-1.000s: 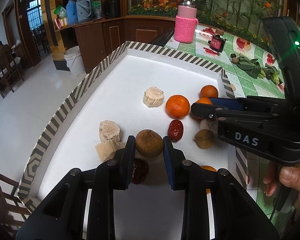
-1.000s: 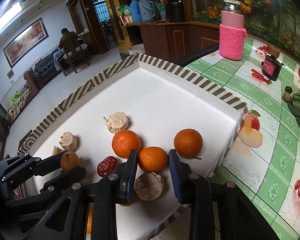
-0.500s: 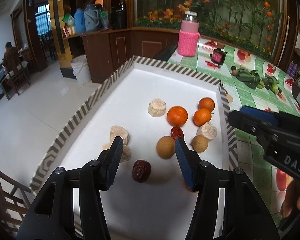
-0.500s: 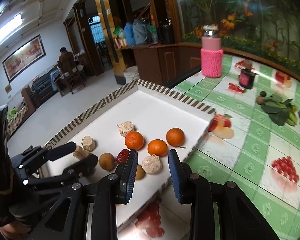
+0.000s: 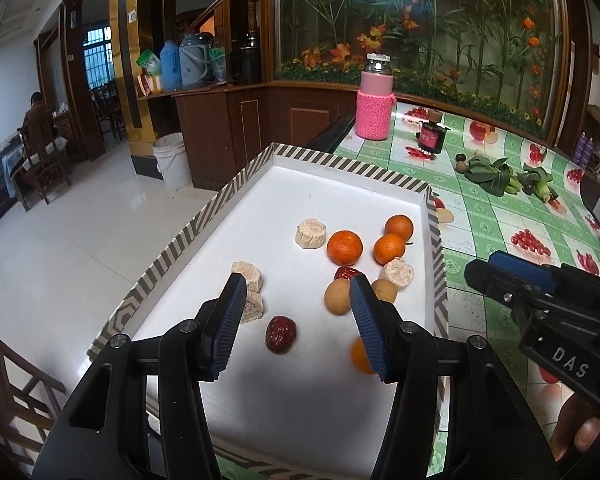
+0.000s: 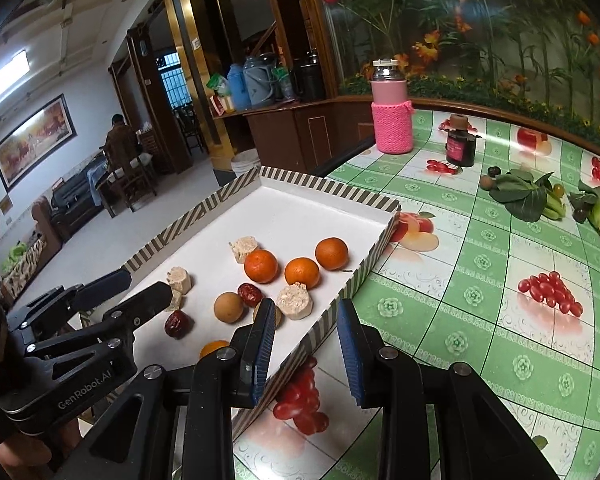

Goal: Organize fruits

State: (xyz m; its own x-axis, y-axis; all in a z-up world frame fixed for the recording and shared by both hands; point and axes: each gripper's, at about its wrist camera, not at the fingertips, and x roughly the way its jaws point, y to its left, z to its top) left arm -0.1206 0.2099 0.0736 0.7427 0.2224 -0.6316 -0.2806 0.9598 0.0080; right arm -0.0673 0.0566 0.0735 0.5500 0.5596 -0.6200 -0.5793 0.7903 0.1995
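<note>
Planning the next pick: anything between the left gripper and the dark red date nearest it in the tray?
Nothing visible. The left gripper is open above the tray, and the date lies in bare white floor between its fingers' line. The pale chunks sit left, the tan round fruit right, both apart from it.

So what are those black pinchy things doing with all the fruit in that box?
A person holds a hand-held gripper in each hand over a white stripy-edged cardboard tray. The left hand-held gripper is open above a wrinkly dark red date. The right hand-held gripper is open too, over the tray's edge by the green fruit-print tablecloth. Neither holds anything. Round orange tangerines, tan round fruits and pale chunks lie loose in the tray.
</note>
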